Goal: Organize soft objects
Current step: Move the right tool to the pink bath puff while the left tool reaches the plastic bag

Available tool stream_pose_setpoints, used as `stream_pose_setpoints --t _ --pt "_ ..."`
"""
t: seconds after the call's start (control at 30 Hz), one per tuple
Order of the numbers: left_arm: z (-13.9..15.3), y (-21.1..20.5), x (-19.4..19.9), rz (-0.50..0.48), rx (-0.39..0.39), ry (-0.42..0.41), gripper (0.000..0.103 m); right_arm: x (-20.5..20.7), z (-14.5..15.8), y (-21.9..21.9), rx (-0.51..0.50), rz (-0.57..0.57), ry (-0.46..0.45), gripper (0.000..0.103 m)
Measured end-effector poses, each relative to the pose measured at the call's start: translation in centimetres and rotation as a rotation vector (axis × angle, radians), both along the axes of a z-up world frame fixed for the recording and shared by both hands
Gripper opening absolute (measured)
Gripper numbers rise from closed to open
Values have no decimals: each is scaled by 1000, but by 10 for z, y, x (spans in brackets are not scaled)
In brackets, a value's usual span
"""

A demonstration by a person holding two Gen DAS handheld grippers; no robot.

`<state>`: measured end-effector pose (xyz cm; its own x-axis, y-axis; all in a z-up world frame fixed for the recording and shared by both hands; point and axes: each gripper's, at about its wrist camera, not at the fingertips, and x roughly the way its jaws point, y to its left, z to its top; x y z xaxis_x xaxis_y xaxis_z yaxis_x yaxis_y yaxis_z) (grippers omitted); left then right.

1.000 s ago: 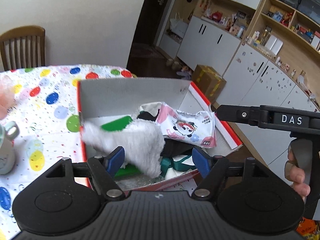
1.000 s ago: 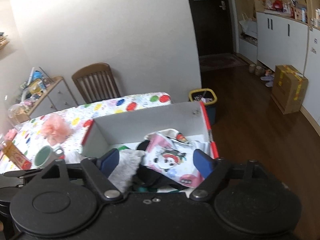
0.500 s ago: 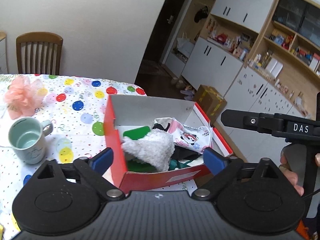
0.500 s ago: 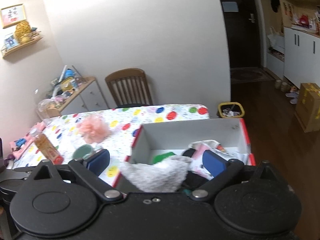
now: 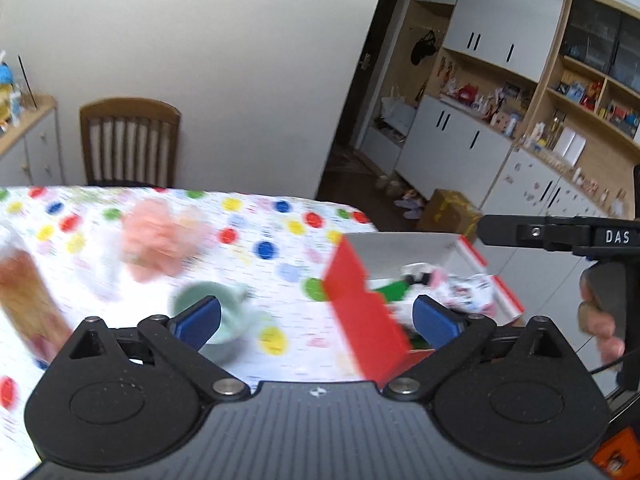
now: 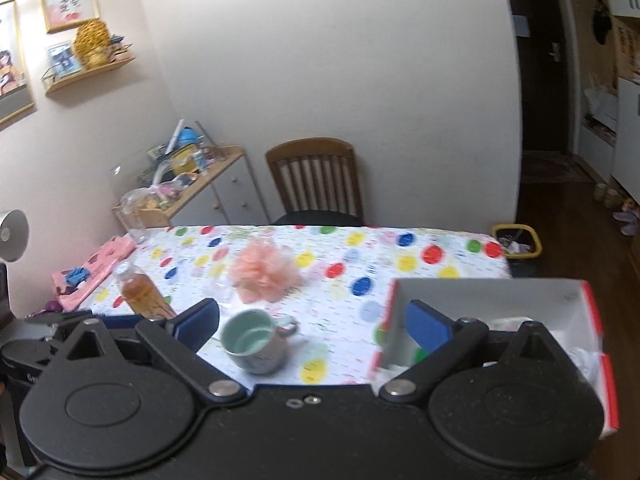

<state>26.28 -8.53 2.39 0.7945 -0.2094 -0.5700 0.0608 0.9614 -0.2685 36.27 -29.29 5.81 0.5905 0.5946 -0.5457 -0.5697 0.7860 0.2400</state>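
A red cardboard box (image 5: 360, 312) with a white inside stands on the table's right end and holds soft items, among them a panda-print pack (image 5: 468, 292). It also shows in the right wrist view (image 6: 492, 300). A pink mesh pouf (image 6: 264, 268) lies on the polka-dot tablecloth, blurred in the left wrist view (image 5: 156, 236). My left gripper (image 5: 316, 320) is open and empty, above the cloth left of the box. My right gripper (image 6: 312, 320) is open and empty above the mug.
A pale green mug (image 6: 256, 340) stands near the front. A bottle of amber drink (image 6: 140, 292) and a pink cloth (image 6: 96, 268) sit at the left. A wooden chair (image 6: 316, 180) is behind the table. The other gripper's handle (image 5: 580, 240) is at the right.
Both grippers have pulled back and swung left, away from the box. The white fluffy cloth stays in the box. The pouf, mug and bottle have come into view.
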Motion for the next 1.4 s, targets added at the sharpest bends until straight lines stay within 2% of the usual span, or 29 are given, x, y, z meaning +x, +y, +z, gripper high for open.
stream_pose_setpoints --t 0.33,0.53,0.63,0.7,0.83,1.03,1.27,1.4 --pt "30 113 2 -57 95 -1 103 7 -6 101 -72 76 24 100" --pt "44 186 17 -4 124 -8 103 17 -11 151 -130 126 26 100" --pt "53 223 31 44 161 -30 103 26 -13 171 -155 140 22 99" --pt "53 246 45 42 165 -29 103 33 -16 184 -171 146 25 98" --pt "41 282 82 35 196 6 103 50 -21 209 -222 148 19 97" --pt "2 310 138 -31 259 55 103 80 -35 241 -301 172 18 96" --pt "-51 315 194 -118 299 116 103 113 -60 269 -381 175 48 94" --pt "-66 301 214 -223 337 97 103 125 -75 282 -425 195 56 88"
